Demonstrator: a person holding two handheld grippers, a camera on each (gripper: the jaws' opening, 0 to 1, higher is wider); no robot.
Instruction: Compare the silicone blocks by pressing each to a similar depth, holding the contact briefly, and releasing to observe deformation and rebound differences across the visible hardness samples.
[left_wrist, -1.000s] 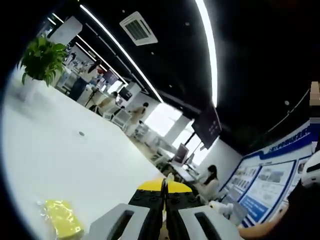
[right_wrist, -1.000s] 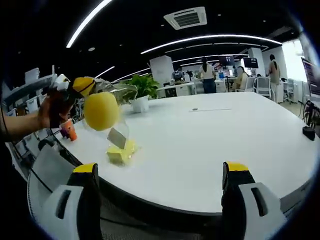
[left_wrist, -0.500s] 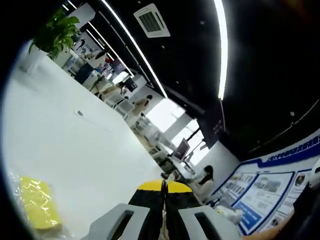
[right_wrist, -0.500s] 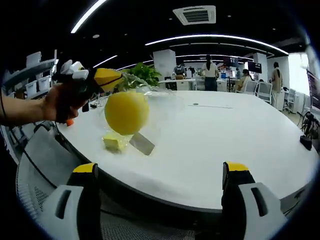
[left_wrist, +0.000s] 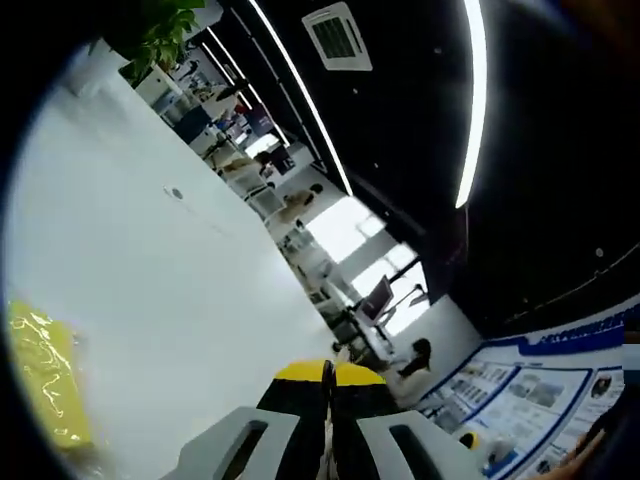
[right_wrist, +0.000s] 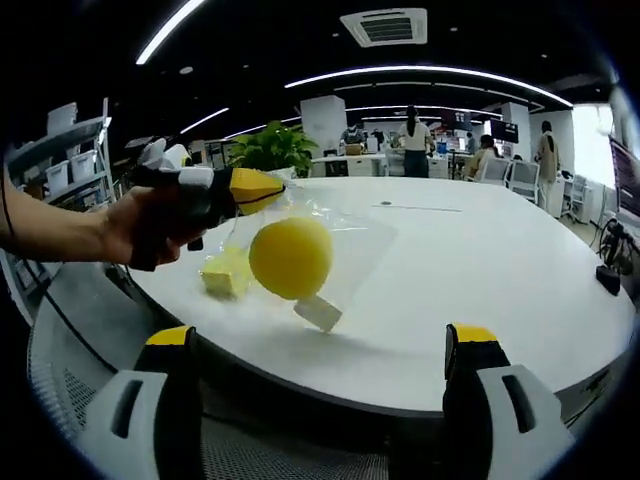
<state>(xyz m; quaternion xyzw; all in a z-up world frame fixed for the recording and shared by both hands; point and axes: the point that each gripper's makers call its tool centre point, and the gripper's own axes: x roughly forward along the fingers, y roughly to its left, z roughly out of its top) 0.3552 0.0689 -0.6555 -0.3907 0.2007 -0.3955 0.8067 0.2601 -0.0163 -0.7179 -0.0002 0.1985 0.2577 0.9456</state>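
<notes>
Silicone blocks: two yellow samples are visible. In the right tool view, a round yellow silicone sample (right_wrist: 291, 257) hangs inside a clear plastic bag (right_wrist: 350, 240), raised above the white tabletop (right_wrist: 480, 290). A pale card or label (right_wrist: 318, 312) sits at the lower end of the bag, just beneath the round sample. The bag's top edge is pinched by the left tool (right_wrist: 262, 190), which enters this view from the left with its yellow-tipped jaws closed together on the plastic. A person's hand (right_wrist: 150, 225) grips the left tool's body.

A second sample, a yellow block (right_wrist: 227, 273), lies on the tabletop behind and left of the hanging bag, near the tabletop's edge. In the left tool view the yellow block (left_wrist: 42, 385) appears at the lower left, with a glossy wrap over its surface.

The right tool (right_wrist: 320, 345) is released: its two jaws stand far apart at the bottom of the right tool view, nothing between them, well short of the bag.

In the left tool view, the left tool's own jaws meet along a thin seam under the yellow tip; the plastic itself cannot be made out there.

Background: a potted plant (right_wrist: 272, 150) stands at the far side of the tabletop. A grey mesh chair (right_wrist: 70, 350) sits below the tabletop's near edge.
</notes>
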